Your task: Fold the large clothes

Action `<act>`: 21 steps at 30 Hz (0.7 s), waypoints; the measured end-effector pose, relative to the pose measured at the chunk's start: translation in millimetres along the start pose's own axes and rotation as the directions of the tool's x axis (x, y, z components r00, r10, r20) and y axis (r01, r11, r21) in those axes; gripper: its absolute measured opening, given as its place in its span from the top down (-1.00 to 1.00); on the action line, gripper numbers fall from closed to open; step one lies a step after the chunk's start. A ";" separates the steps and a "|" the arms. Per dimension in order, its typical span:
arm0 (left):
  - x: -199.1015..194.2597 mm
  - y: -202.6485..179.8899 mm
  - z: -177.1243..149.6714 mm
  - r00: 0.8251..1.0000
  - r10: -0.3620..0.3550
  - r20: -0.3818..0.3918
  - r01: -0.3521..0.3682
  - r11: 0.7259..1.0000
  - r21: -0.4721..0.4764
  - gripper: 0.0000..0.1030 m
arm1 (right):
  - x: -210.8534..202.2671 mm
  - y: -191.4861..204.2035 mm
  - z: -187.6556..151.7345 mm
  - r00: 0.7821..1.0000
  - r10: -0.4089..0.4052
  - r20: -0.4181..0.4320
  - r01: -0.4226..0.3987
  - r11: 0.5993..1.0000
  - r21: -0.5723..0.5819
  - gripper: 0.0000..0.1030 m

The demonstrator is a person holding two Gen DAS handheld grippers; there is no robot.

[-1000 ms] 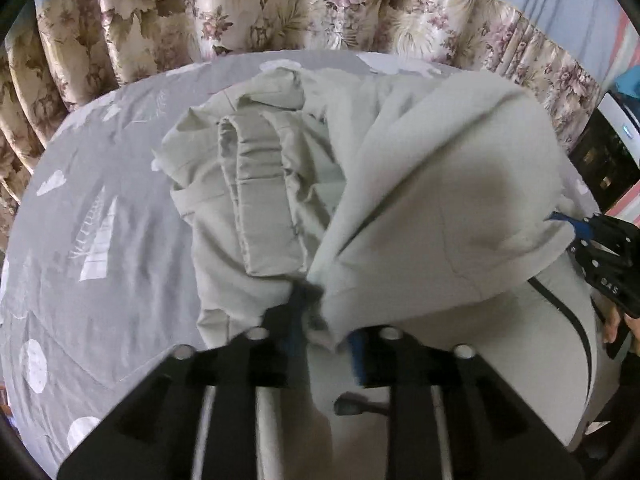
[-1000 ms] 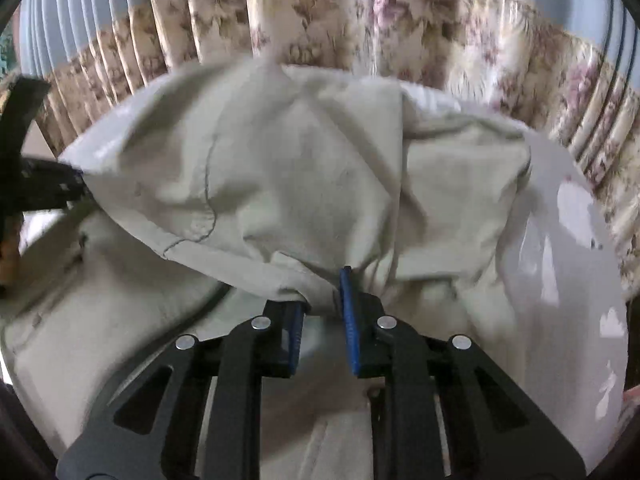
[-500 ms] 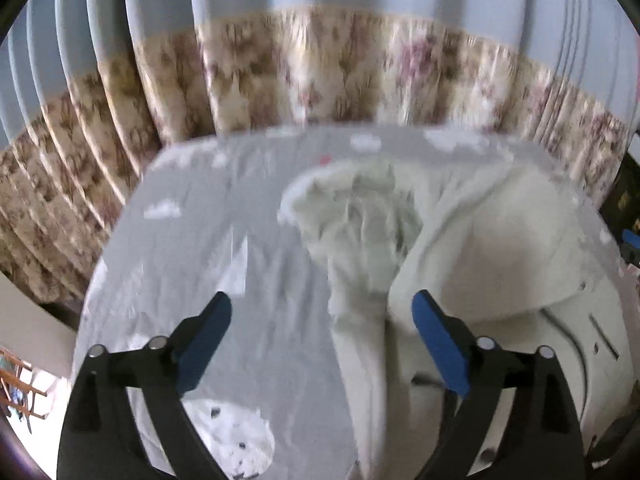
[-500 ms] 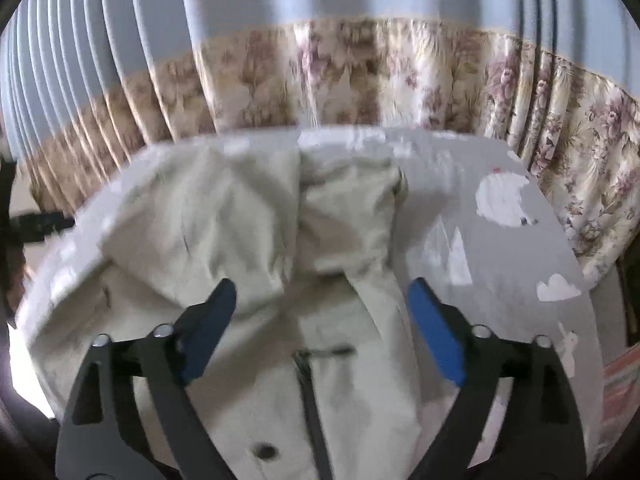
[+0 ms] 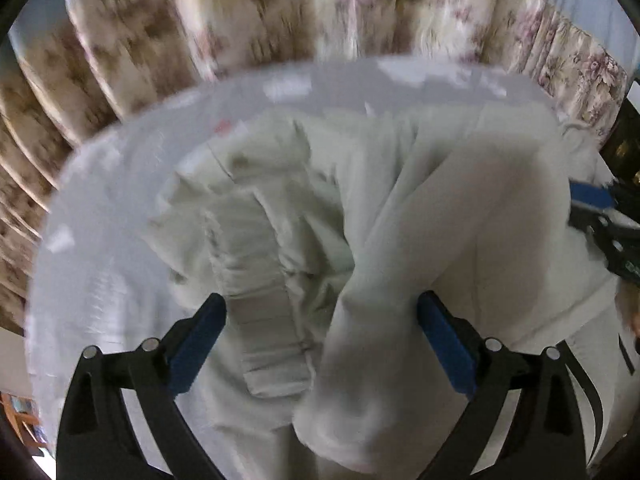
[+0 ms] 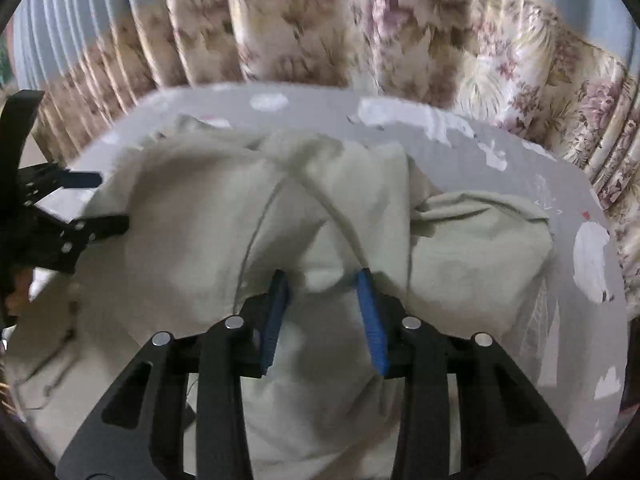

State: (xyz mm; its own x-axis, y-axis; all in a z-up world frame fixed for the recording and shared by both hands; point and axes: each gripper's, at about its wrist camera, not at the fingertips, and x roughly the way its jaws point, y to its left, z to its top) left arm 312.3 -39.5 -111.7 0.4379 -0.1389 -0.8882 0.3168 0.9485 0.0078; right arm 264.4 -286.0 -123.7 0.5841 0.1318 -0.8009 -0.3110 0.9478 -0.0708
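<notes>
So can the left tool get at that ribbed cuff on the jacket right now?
Probably yes. The left tool is wide open with the ribbed cuff lying uncovered between its fingers, though a jacket fold bulges beside it.

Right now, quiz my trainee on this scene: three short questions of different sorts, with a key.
1. True or false: the left gripper is clamped shut on the jacket.
2. Multiple choice: the jacket lies on A) a bare wooden floor, B) a grey printed sheet, C) a metal rack.
3. Fill in: behind the bed hangs a floral ____.

Key
1. False. Its jaws stand wide, just opened, with cloth lying between them but not pressed.
2. B.
3. Curtain.

Note: the right gripper has just been closing, a fold of the jacket between its pads; blur hides whether they press it.
</notes>
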 end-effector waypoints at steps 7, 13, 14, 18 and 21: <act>21.6 -2.8 4.8 0.994 0.063 0.084 -0.070 0.994 0.081 -0.97 | 33.3 -13.8 14.0 1.000 0.017 -0.018 -0.017 1.000 0.017 0.32; -3.7 2.3 -5.8 0.995 0.055 0.081 -0.060 0.997 0.053 -0.97 | -9.5 -12.3 2.3 0.996 0.075 0.050 -0.079 0.993 0.087 0.18; -11.0 2.5 -10.5 0.994 0.058 0.090 -0.063 0.996 0.058 -0.97 | -19.4 -10.0 -2.3 0.993 0.097 0.070 -0.103 0.990 0.091 0.12; -30.8 2.5 -30.3 0.994 0.039 0.105 -0.044 0.998 0.044 -0.97 | -35.7 0.9 -21.1 0.991 0.111 0.080 -0.118 0.989 0.088 -0.10; -21.0 -0.6 -34.4 0.995 0.055 0.082 -0.058 0.998 0.037 -0.97 | -13.9 2.9 -30.7 0.998 0.062 0.022 -0.064 0.995 0.071 -0.09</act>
State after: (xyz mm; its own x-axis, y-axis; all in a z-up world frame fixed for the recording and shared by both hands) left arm 274.0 -27.4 -108.9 0.5224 -0.1095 -0.8456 0.3216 0.9438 0.0765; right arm 232.4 -294.0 -131.0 0.5802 0.1970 -0.7903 -0.2935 0.9557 0.0228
